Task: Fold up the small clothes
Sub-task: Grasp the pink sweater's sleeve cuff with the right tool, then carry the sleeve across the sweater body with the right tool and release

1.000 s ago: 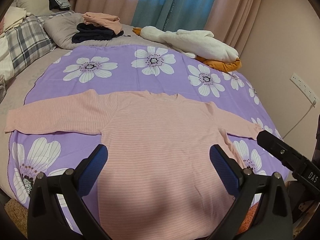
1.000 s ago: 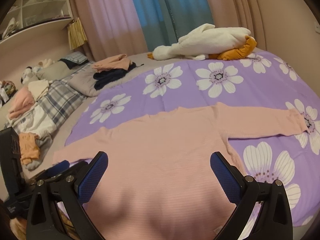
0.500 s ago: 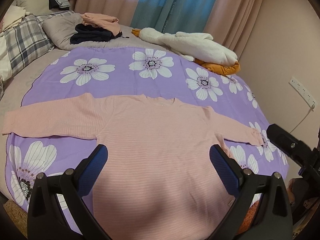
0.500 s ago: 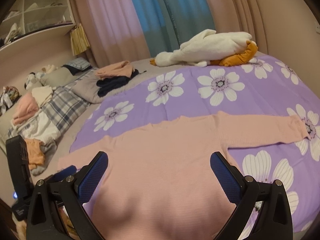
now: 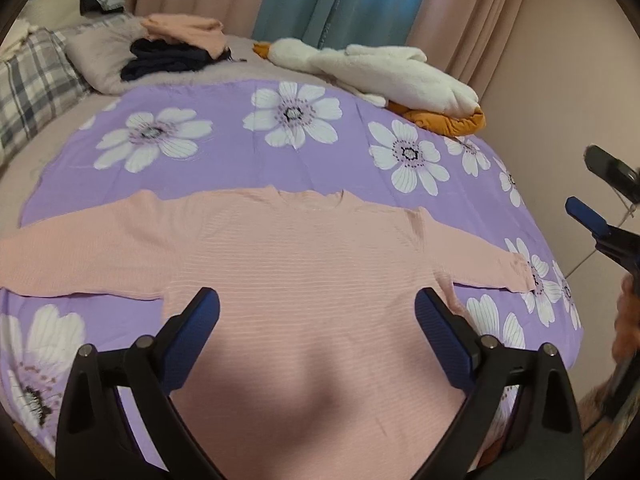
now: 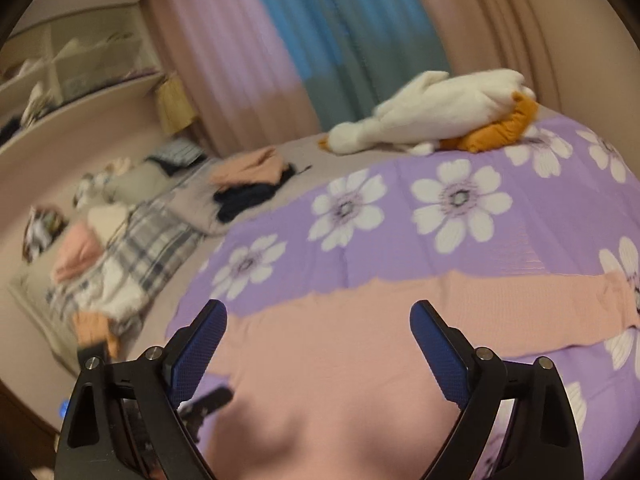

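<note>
Lying flat below both spread claws: pink top [image 5: 304,264].

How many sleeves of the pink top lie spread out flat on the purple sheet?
2. The left sleeve stretches toward the plaid bedding side; the right sleeve reaches toward the wall side of the pink top. Neither is folded yet.

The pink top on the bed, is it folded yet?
Not yet. The pink top lies spread flat, both sleeves stretched sideways on the purple flowered sheet.
</note>
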Action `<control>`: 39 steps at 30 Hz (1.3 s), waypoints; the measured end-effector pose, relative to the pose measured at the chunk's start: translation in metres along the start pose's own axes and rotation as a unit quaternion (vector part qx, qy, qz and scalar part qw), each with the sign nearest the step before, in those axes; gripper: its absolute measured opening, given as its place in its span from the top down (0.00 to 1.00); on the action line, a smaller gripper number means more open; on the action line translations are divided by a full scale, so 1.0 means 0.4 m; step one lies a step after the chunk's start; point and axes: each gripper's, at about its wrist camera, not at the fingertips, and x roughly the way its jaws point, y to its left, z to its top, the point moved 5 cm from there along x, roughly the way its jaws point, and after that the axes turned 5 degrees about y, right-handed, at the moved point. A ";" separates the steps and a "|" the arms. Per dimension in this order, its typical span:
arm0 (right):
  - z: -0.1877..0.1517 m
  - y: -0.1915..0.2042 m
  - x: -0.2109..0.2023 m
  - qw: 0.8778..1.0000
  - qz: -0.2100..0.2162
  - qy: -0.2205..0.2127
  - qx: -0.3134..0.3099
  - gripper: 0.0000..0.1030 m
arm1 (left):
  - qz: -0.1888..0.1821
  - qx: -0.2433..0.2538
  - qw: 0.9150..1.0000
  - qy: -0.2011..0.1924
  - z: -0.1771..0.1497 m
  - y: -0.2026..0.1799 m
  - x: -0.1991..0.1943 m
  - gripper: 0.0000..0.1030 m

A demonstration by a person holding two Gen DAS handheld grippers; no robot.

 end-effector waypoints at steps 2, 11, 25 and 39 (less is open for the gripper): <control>0.029 -0.065 0.024 1.000 -0.015 0.003 0.028 0.09 | -0.008 -0.011 1.000 0.021 0.004 0.000 0.052 0.16; -0.002 -0.610 0.078 0.946 -0.207 0.025 0.248 0.45 | -0.018 -0.030 0.993 0.111 -0.060 -0.024 0.234 0.41; -0.172 -0.897 0.021 0.875 -0.256 0.029 0.410 0.55 | -0.018 -0.022 0.990 0.138 -0.108 -0.035 0.302 0.39; -0.151 -0.905 -0.127 0.865 -0.279 -0.081 0.409 0.94 | -0.012 -0.014 0.991 0.133 -0.109 -0.036 0.308 0.39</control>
